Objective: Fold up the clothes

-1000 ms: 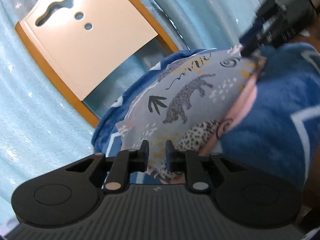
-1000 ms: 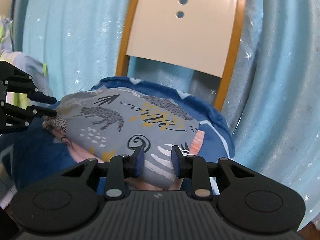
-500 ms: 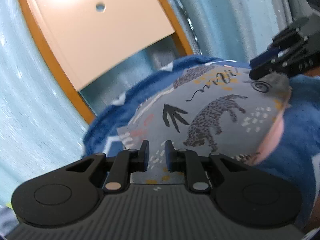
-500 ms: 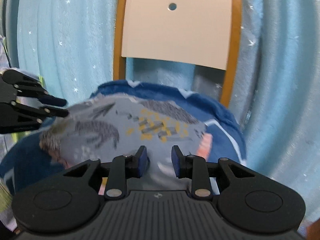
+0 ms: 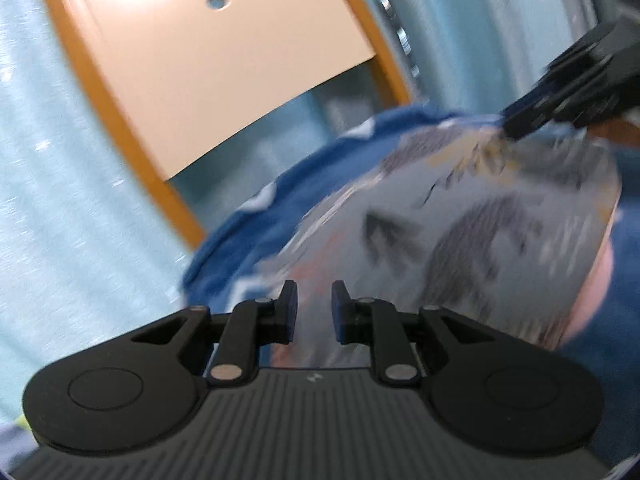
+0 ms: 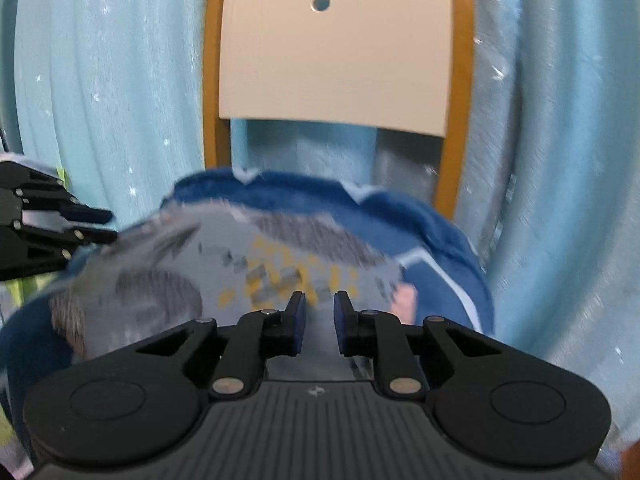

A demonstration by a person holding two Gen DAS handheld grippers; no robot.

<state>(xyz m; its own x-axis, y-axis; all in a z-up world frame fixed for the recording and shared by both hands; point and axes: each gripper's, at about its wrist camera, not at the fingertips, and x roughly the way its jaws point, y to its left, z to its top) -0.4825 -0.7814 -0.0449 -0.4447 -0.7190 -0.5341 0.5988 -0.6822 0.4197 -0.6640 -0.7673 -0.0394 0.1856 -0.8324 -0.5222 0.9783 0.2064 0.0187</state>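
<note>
Both grippers, left (image 5: 313,306) and right (image 6: 319,316), sit slightly open over the printed garment (image 6: 224,272), gripping nothing; loose cloth could easily slide off the blue blanket (image 6: 436,232).

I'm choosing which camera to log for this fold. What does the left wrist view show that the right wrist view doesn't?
Only the left wrist view shows the right gripper at the grey printed garment's far edge. Only the right wrist view shows the left gripper and a yellow-green cloth behind it. Both share the garment, blue blanket, chair back and curtain, blurred.
</note>
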